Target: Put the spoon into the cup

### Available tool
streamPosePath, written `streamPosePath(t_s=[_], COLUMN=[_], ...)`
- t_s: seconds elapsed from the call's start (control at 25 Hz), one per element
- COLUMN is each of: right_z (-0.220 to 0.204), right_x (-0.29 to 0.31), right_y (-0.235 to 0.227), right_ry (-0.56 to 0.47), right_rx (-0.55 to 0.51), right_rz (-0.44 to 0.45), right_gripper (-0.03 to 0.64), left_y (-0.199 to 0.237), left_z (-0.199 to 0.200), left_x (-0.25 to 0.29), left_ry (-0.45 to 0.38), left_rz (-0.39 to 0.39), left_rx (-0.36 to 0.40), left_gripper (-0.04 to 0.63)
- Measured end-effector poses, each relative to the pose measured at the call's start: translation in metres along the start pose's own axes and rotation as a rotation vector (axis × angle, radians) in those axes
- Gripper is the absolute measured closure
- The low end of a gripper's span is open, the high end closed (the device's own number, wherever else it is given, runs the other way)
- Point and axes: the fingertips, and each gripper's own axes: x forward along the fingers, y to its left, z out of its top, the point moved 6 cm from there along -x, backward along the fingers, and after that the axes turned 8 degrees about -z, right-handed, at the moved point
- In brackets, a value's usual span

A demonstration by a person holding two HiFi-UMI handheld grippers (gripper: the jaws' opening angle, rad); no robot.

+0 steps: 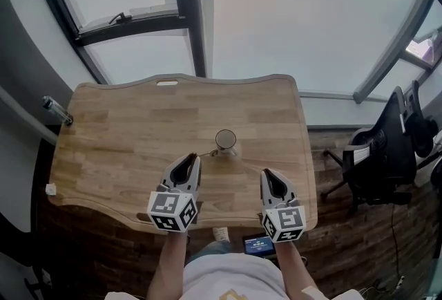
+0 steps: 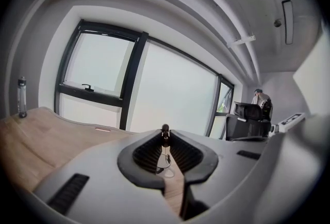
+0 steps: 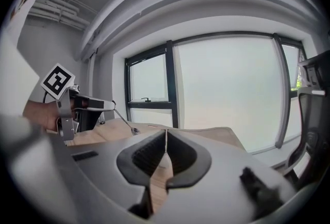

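Light wooden table (image 1: 117, 133) with a wavy front edge, set below a large dark-framed window (image 1: 186, 8). A small round clear cup (image 1: 225, 140) stands upright on the table, right of centre.

Left gripper (image 1: 194, 159): jaws are closed on the handle end of a thin metal spoon (image 3: 124, 121). The right gripper view shows the spoon sloping down and away from the jaws, bowl end lowest and clear of the table top. In the head view the bowl end lies just beside the cup's left side, outside the rim. The spoon is not in the cup.

Right gripper (image 1: 266, 173): jaws are together with nothing between them. It is held over the table's front right part, well apart from the cup.
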Motion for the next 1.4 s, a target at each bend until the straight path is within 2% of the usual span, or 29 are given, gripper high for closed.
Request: streamPosePath(t_s=[0.24,0.52,0.8,1.4], right_z=[0.007,0.008,0.005,-0.003], right_x=[0.026,0.041,0.065,0.118], right_y=[0.007,0.006,0.011,-0.008], right_ry=[-0.004,0.001,0.016,0.055], right_rx=[0.005,0.004,0.000,-0.004], right_rz=[-0.031,-0.062,-0.048,-0.062], right_gripper=[0.584,0.584,0.584,0.584], left_y=[0.030,0.045,0.064,0.088], left_z=[0.007,0.005,-0.001,-0.017], left_x=[0.020,0.039,0.055,0.090], left_ry=[0.001,0.013,0.017,0.064], left_rz=[-0.025,-0.049,-0.048,-0.047], left_rx=[-0.030,-0.062,-0.130,-0.180], left_gripper=[0.543,0.543,0.543,0.543])
